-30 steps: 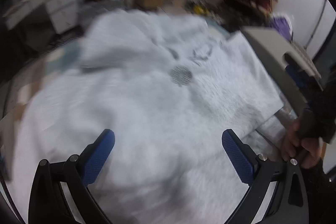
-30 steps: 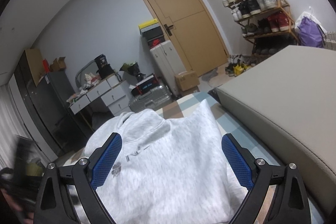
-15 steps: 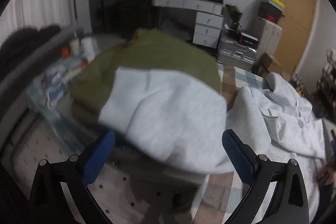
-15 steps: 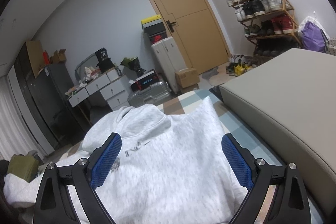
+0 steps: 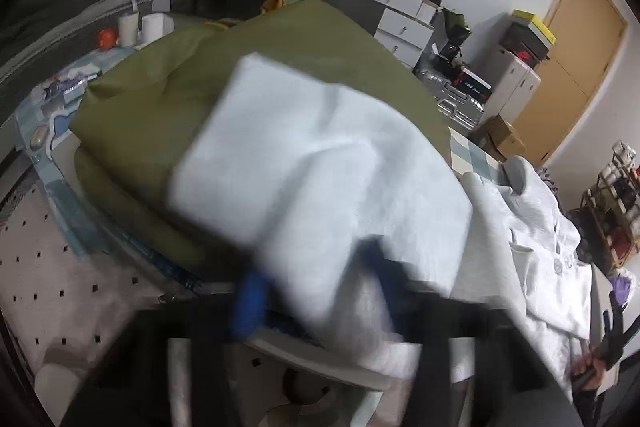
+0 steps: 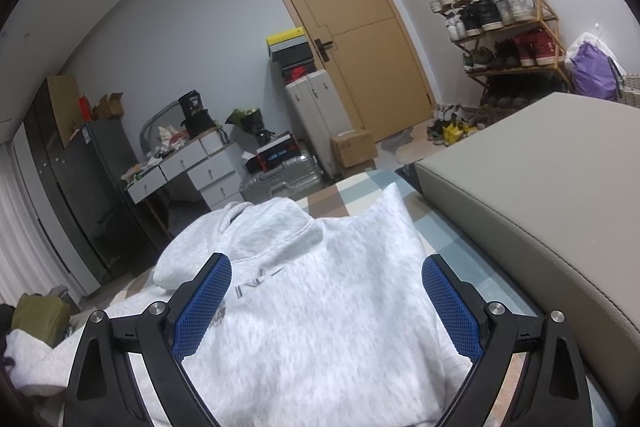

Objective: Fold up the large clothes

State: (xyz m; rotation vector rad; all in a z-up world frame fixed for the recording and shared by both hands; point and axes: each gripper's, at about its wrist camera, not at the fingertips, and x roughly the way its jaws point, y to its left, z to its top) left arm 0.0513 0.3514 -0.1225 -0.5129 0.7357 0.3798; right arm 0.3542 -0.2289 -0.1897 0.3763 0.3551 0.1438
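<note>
The grey hoodie (image 6: pixel 320 307) lies flat on the bed (image 6: pixel 472 251) — one sleeve (image 5: pixel 320 179) on a green bag (image 5: pixel 168 83). The left gripper (image 5: pixel 316 291) has just been closing, fingers pinching the sleeve. The right gripper (image 6: pixel 326 311) — fingers wide apart, empty.

Tan door (image 6: pixel 360 39) stands shut at the back wall. Right of the door, a shoe rack (image 6: pixel 504 31) packed with sneakers, a purple bag (image 6: pixel 592 71) beside it. Left of the door, stacked boxes (image 6: pixel 292 59) top a pale cabinet (image 6: pixel 312 119); further left, white drawers (image 6: pixel 200 167) and a silver suitcase (image 6: pixel 280 179).
</note>
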